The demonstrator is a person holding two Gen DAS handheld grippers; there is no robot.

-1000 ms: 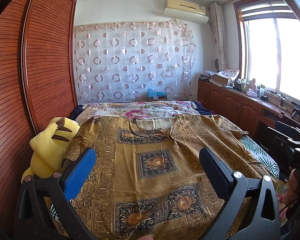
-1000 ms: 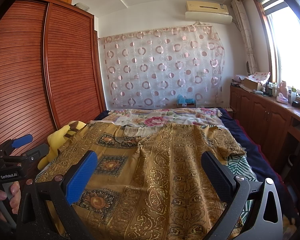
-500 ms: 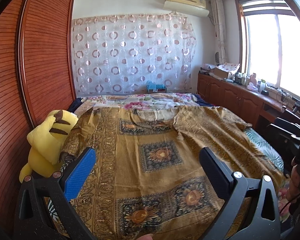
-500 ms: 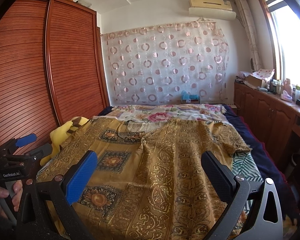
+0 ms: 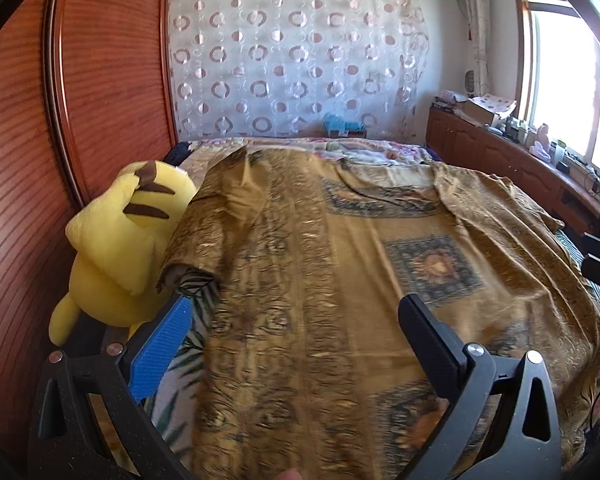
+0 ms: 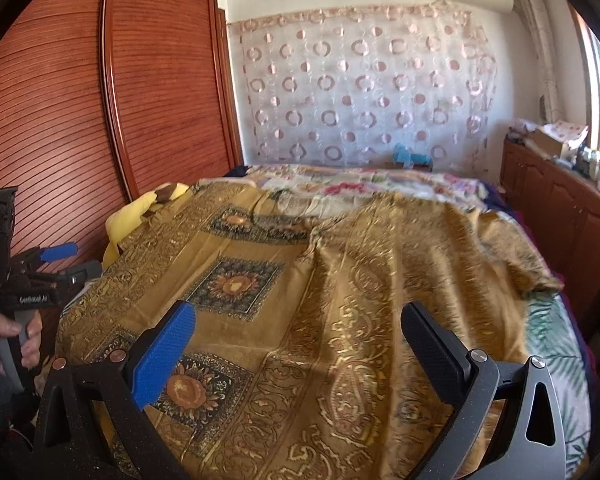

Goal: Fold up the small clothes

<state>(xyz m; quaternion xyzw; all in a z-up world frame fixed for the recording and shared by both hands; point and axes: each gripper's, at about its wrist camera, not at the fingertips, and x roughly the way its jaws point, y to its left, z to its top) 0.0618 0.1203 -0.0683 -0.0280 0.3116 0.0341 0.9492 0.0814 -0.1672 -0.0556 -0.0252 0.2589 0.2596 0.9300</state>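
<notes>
bed: fills lower frame | gold patterned garment: spread flat mid-frame, looks thin, soft, slippery; pinch hem or sleeve edge | left gripper: fingers apart, empty | right gripper: fingers apart, empty

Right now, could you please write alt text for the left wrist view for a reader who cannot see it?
The open left gripper hovers over a gold patterned garment spread flat on a bed, holding nothing. A yellow plush toy leans against the garment's left sleeve, beside a wooden wardrobe. A circle-patterned curtain hangs behind the bed.
</notes>
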